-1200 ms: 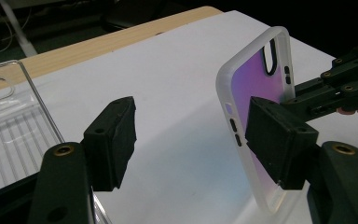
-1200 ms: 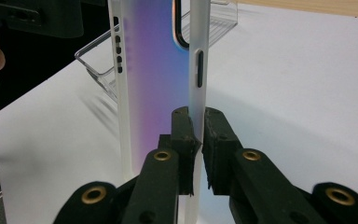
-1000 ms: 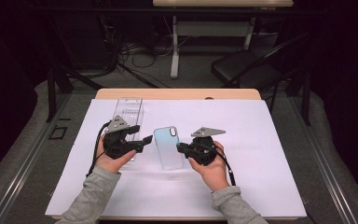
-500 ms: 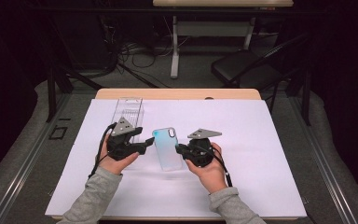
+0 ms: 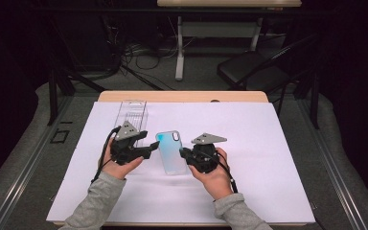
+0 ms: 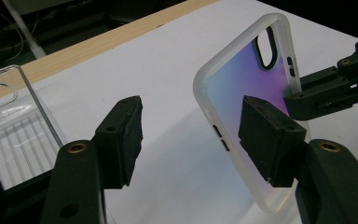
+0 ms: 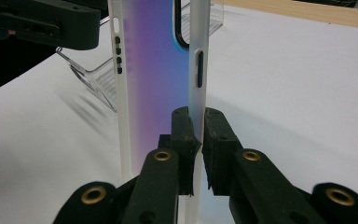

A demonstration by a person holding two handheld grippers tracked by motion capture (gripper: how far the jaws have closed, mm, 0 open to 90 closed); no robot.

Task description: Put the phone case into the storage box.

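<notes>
Plastic tray, clear and ribbed, lies at the far left of the white sheet that covers the wooden table, near the sheet's far edge. Just on the near side of it is the left gripper, its jaws pointing toward the middle. In the left gripper view those jaws stand partly apart with only the sheet between them; they have just been closing, and one pad is right beside the case's long rim, though whether it touches I cannot tell.

Between the two grippers is the phone case, frosted white at the rim with a blue-to-purple back. Its long axis runs away from the person, camera cutout at the far end, and the gripper views show it lifted and tilted rather than flat on the sheet.

On its other long edge the right gripper pinches the rim: in the right gripper view the pads are clamped on the thin side wall, the case rising straight up from them.

Right of that hand the sheet is bare as far as its right edge, and a wide strip lies open toward the near edge too.
</notes>
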